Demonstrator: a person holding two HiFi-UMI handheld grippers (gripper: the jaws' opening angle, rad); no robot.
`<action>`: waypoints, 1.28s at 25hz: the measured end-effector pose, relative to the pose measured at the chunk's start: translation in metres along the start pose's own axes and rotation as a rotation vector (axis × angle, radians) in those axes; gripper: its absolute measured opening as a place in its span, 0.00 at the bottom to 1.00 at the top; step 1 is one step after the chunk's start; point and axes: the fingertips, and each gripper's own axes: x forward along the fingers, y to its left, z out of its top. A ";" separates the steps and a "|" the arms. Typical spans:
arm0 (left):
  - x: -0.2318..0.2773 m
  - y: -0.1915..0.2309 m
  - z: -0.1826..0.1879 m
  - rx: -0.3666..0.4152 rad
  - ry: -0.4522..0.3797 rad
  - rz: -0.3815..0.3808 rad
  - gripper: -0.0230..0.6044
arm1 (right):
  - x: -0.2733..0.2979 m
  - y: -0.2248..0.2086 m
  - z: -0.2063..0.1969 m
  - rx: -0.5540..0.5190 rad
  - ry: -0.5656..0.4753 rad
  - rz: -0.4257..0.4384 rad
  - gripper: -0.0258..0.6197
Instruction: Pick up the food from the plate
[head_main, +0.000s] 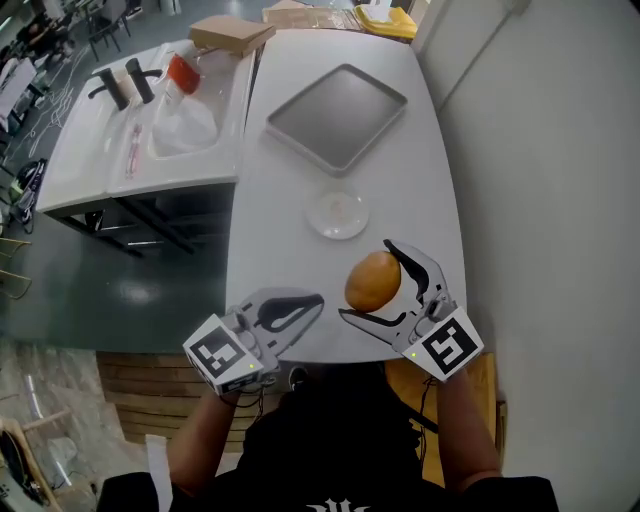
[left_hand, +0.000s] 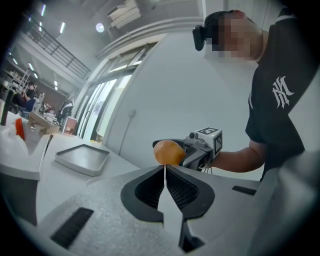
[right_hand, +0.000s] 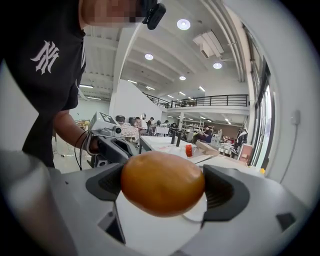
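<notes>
The right gripper (head_main: 366, 279) clamps the round orange food (head_main: 374, 282) low in the frame, above the desk's (head_main: 280, 220) near edge and off the plate (head_main: 337, 214), while the left gripper (head_main: 313, 303) sits closed, empty; a slackened squeeze could let that smooth curve slip out.
</notes>
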 end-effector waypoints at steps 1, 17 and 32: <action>-0.002 -0.011 0.005 0.012 0.002 -0.008 0.06 | -0.009 0.009 0.007 -0.010 -0.002 -0.006 0.74; -0.040 -0.141 0.046 0.147 -0.044 -0.062 0.06 | -0.121 0.124 0.080 -0.014 -0.100 -0.070 0.74; -0.045 -0.165 0.044 0.135 -0.004 0.003 0.06 | -0.154 0.130 0.076 0.104 -0.160 -0.034 0.74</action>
